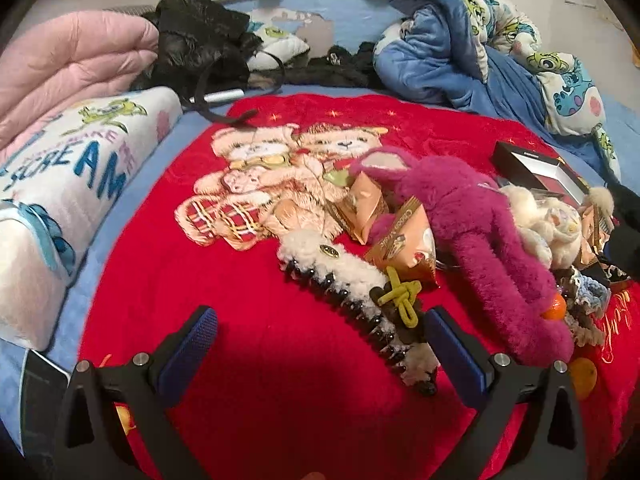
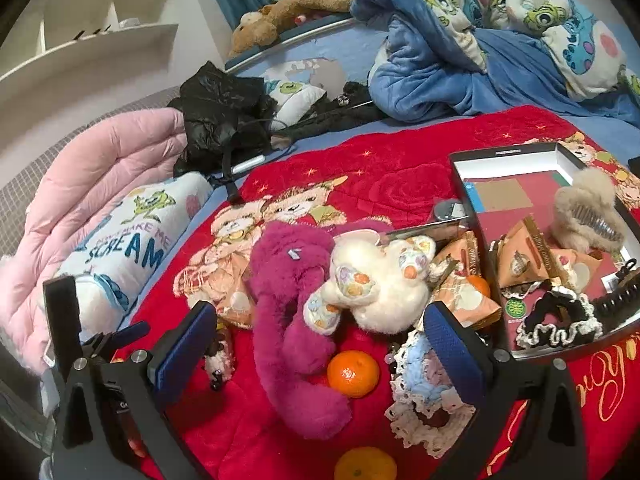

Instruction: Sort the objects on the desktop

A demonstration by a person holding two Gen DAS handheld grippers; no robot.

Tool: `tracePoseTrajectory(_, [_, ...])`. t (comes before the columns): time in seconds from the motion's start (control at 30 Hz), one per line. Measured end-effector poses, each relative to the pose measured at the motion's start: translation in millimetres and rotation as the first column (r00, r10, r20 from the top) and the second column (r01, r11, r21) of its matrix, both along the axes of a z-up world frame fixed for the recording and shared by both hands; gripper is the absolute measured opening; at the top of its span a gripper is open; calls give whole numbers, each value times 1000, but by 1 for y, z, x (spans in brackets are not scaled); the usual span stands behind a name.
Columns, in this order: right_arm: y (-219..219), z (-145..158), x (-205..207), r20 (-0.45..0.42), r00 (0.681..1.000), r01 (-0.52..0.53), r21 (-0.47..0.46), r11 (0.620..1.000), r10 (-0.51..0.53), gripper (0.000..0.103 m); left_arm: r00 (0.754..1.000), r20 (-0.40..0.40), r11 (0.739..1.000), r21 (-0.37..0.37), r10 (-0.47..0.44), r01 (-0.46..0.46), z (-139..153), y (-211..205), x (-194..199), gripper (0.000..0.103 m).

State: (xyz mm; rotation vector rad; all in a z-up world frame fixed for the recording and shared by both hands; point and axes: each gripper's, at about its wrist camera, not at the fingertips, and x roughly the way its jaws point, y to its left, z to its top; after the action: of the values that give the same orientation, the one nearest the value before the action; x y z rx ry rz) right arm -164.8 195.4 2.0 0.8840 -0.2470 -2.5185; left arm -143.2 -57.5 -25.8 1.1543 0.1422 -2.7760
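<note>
A heap of small things lies on a red bear-print blanket (image 1: 248, 280). A fluffy white hair claw (image 1: 344, 276) with black teeth lies just ahead of my open left gripper (image 1: 320, 348), its near end close to the right finger. A magenta plush (image 1: 480, 232) (image 2: 292, 304), a cream plush (image 2: 372, 284), peach snack packets (image 1: 404, 240) (image 2: 520, 260) and mandarins (image 2: 353, 373) lie around. My right gripper (image 2: 320, 344) is open above the magenta plush and a mandarin. A crochet scrunchie (image 2: 424, 392) sits by its right finger.
An open box (image 2: 532, 168) at the right holds a beige fluffy claw (image 2: 586, 208), snack packets and a black scrunchie (image 2: 556, 320). A printed pillow (image 1: 76, 184), pink quilt (image 1: 68, 68), black bag (image 1: 200, 40) and blue duvet (image 1: 440, 52) ring the blanket.
</note>
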Motion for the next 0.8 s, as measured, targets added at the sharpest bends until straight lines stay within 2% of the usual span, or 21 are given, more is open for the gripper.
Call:
tracePoseTrajectory(0.13, [-11, -8, -5, 29, 999, -20, 37, 999, 19, 103, 1000, 5, 1000, 25, -12, 12, -3, -1, -6, 103])
tracePoseTrajectory(0.33, [-30, -11, -8, 35, 997, -71, 53, 996, 69, 95, 999, 19, 999, 30, -27, 26, -7, 6, -12, 103])
tracePoseTrajectory(0.5, [-44, -9, -10, 30, 990, -141, 15, 990, 141, 89, 999, 26, 999, 28, -31, 31, -9, 9, -20, 103])
tracePoseTrajectory(0.63, [-62, -5, -8, 2, 977, -213, -18, 977, 213, 89, 999, 46, 1000, 10, -23, 23, -14, 11, -29, 103])
tracePoseTrajectory(0.8, [-83, -11, -7, 19, 969, -248, -1, 969, 248, 88, 998, 67, 997, 76, -12, 7, -21, -1, -31, 103])
